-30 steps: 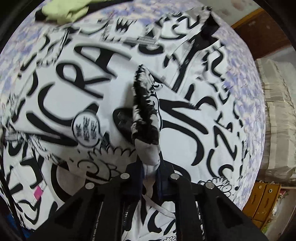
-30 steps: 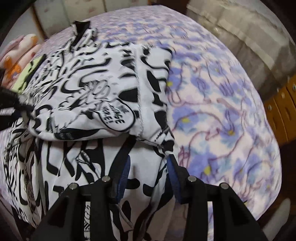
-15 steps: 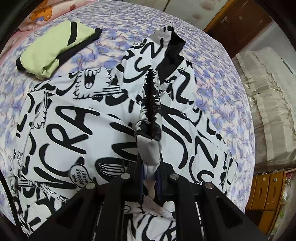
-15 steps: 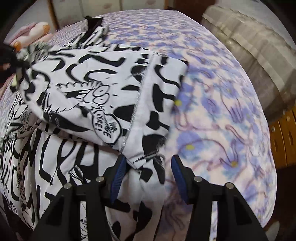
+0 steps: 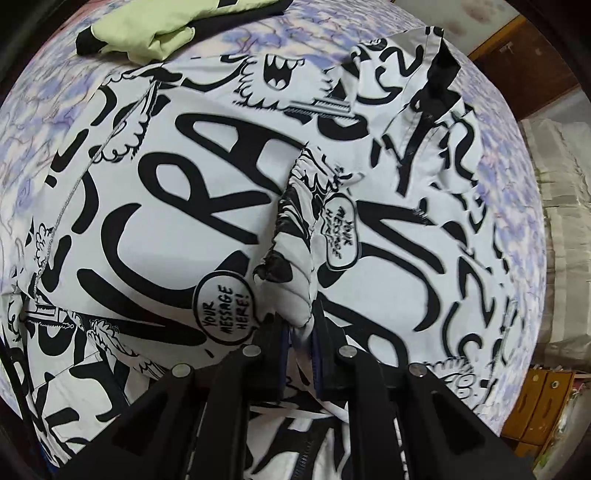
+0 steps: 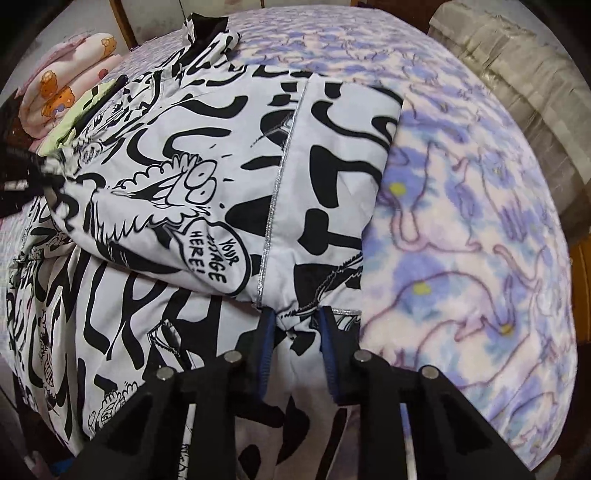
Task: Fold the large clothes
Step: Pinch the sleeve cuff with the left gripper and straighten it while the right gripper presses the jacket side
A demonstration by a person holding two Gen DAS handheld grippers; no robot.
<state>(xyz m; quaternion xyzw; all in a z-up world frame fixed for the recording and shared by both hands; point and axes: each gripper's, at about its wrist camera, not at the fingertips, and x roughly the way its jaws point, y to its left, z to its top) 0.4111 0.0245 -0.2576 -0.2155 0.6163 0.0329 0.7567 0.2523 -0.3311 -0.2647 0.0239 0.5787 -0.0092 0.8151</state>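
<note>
My left gripper (image 5: pixel 300 332) is pinching the soft jacket (image 5: pixel 207 206) cuff; right gripper (image 6: pixel 295 325) is closing on the hem (floppy, so corners suit best).

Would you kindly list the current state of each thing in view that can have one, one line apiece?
Printed jacket: spread on the bed, one flap folded over.
Left gripper: shut on a bunched fold of the jacket.
Right gripper: jaws closing, jacket edge between them.
Green garment: folded, lying beyond the jacket.
Floral blanket: laid flat over the bed.
Pink bedding: folded in a stack.
</note>
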